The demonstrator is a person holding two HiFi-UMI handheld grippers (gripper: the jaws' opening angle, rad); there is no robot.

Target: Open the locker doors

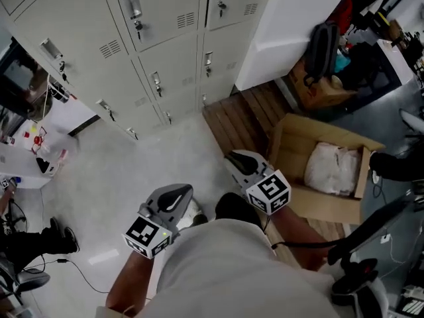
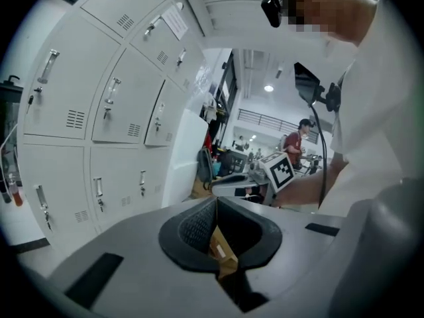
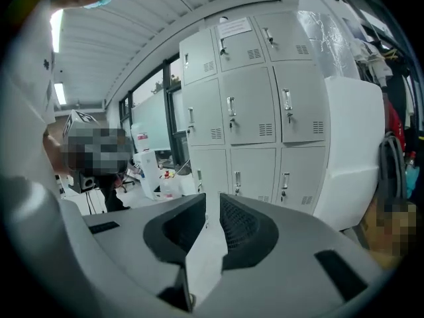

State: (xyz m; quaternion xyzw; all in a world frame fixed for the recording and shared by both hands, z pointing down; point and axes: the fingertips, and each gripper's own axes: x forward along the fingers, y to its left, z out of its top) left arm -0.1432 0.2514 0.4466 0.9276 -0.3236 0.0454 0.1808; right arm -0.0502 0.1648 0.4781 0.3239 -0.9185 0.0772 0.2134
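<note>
A bank of pale grey lockers (image 1: 165, 52) fills the top of the head view, and every door I can see is closed, each with a metal handle and a key. The same lockers (image 2: 119, 111) stand at the left of the left gripper view, and the lockers (image 3: 252, 111) face the right gripper view, some way off. My left gripper (image 1: 173, 199) is held low near my body, well short of the lockers; its pads meet, shut on nothing (image 2: 216, 201). My right gripper (image 1: 242, 161) is beside it, pointing at the lockers, its jaws a narrow slit apart and empty (image 3: 212, 201).
An open cardboard box (image 1: 291, 134) with a white bag in it lies on the floor at the right, on wooden slats (image 1: 238, 121). A white block (image 1: 291, 25) and a black backpack (image 1: 321, 48) flank the lockers. A white table (image 1: 63, 121) with bottles stands at the left.
</note>
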